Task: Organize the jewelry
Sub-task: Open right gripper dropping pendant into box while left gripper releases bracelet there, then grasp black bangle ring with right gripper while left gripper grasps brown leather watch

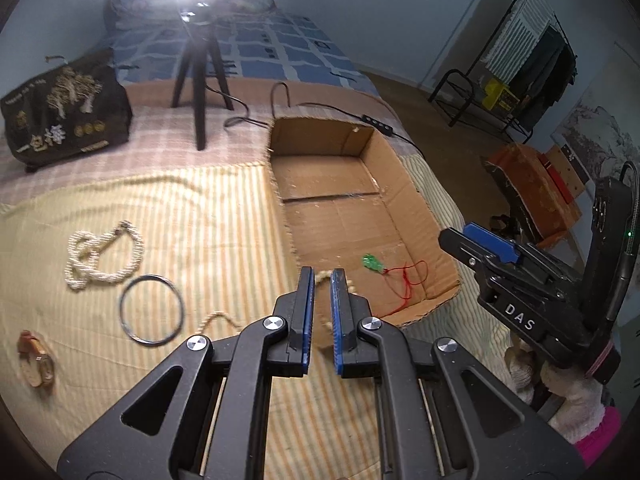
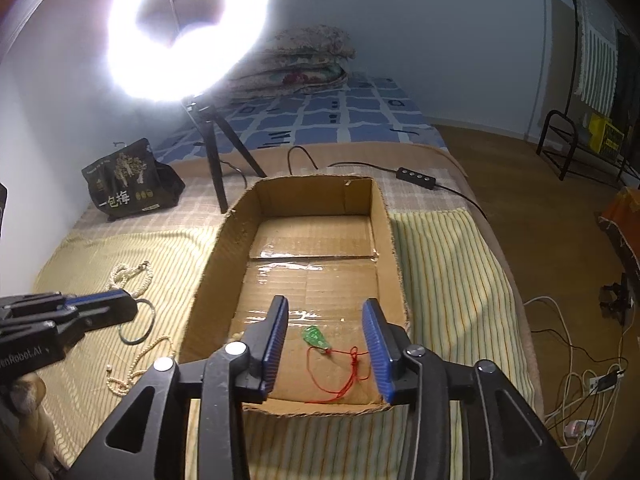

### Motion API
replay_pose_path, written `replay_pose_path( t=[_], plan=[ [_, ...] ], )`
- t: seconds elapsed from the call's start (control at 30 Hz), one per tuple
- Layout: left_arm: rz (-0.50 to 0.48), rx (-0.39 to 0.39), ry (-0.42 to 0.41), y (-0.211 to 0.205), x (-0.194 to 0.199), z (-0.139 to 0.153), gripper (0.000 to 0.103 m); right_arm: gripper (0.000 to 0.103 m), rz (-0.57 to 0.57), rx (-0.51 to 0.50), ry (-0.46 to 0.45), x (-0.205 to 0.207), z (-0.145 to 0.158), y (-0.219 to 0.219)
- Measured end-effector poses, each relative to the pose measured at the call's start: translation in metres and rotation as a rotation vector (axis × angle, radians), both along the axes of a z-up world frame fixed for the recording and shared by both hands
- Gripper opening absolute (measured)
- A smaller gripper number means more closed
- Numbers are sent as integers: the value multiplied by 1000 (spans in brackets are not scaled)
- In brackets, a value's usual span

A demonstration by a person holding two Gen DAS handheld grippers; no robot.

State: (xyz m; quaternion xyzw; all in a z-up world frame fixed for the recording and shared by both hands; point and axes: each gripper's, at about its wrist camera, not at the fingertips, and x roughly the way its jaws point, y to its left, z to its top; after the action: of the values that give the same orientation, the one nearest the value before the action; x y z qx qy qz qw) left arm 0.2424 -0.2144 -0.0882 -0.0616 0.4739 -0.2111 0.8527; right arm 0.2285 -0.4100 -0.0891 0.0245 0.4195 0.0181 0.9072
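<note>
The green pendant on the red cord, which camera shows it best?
The right wrist view. There the green pendant lies on the box floor, in plain sight between the open fingers of the right hand-held gripper, its cord fully visible. The left wrist view shows it smaller and off to the side.

Both wrist views look steeply down, sharing the cardboard box [image 1: 344, 200].

Your ring light [image 2: 188, 28] ahead of both grippers blows out white, glare on box tape, room dim; left view motion-blurred, fisheye edges vignetted.
</note>
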Motion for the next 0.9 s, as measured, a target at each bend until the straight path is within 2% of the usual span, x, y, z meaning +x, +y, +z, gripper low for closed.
replay_pose_path(
  t=[0.2,0.23,0.27,0.33,0.43,0.47,0.53,0.7,0.83,0.9],
  plan=[
    [29,43,-35,30,-5,11,6,65,12,-17,-28,-7,12,20],
    [34,50,-42,35,-6,13,12,68,14,-16,-33,-8,15,24],
    [41,56,-51,41,-7,16,26,70,16,-14,-39,-9,17,28],
    [62,66,-76,56,-10,22,41,78,21,-16,-48,-11,21,37],
    [85,84,-89,76,-13,28,44,87,36,-23,-55,-12,26,50],
    [91,86,-89,83,-14,29,53,88,44,-25,-55,-13,27,56],
    [119,91,-93,101,-16,33,62,90,64,-32,-50,-14,29,69],
    [174,113,-90,139,-21,37,63,101,118,-56,-36,-17,29,100],
    [224,120,-76,172,-23,36,64,101,161,-43,-4,-17,28,122],
    [247,117,-68,186,-24,35,64,101,167,3,18,-14,26,129]
  ],
)
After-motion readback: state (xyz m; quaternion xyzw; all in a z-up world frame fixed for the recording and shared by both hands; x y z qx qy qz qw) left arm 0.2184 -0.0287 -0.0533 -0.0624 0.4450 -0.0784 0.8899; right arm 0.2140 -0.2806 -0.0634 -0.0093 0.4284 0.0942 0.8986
